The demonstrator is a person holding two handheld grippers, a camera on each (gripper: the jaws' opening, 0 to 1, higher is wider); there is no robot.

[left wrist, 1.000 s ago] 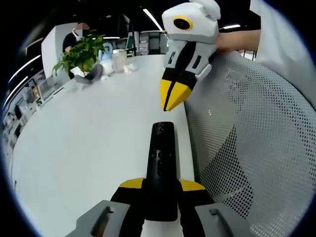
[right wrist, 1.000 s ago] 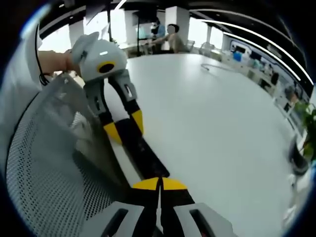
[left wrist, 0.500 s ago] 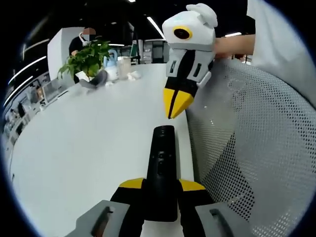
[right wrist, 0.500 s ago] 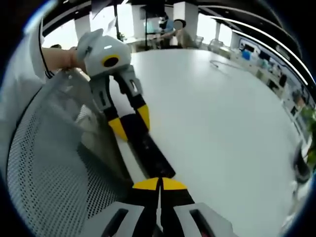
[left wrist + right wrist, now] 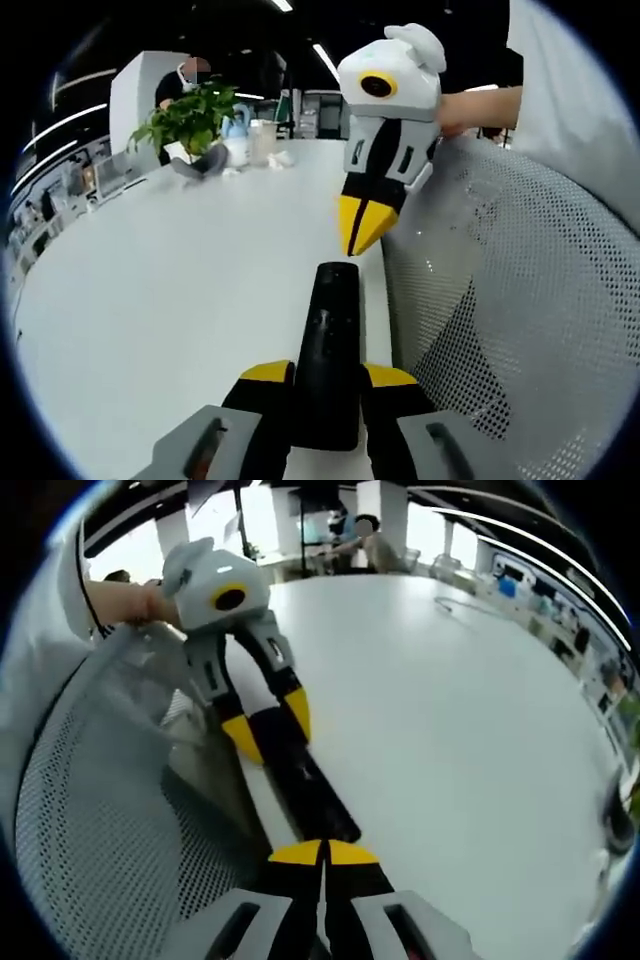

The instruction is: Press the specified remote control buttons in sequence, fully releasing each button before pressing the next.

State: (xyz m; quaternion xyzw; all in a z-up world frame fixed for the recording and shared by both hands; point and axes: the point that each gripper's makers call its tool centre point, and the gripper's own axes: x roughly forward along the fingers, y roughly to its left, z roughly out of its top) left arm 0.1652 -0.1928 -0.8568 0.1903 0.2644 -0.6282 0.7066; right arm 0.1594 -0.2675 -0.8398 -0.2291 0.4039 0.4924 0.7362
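Observation:
A black remote control point(image 5: 330, 320) is clamped between the yellow tips of my left gripper point(image 5: 325, 375) and points away over the white table point(image 5: 170, 290). My right gripper point(image 5: 358, 228) comes in from the upper right with its yellow tips shut, hanging just above the remote's far end; whether it touches I cannot tell. In the right gripper view my right gripper point(image 5: 322, 852) is shut on nothing, with the remote point(image 5: 305, 790) running from it up to the left gripper point(image 5: 268, 723).
A white mesh chair back point(image 5: 520, 300) stands close on the right, seen on the left as the mesh chair back point(image 5: 100, 810). A potted plant point(image 5: 190, 120) and a cup point(image 5: 262, 140) sit at the table's far end. People sit in the background.
The right gripper's shut tips have come down closer to the remote's far end. The remote now lies flatter to the left camera, so its buttons no longer show.

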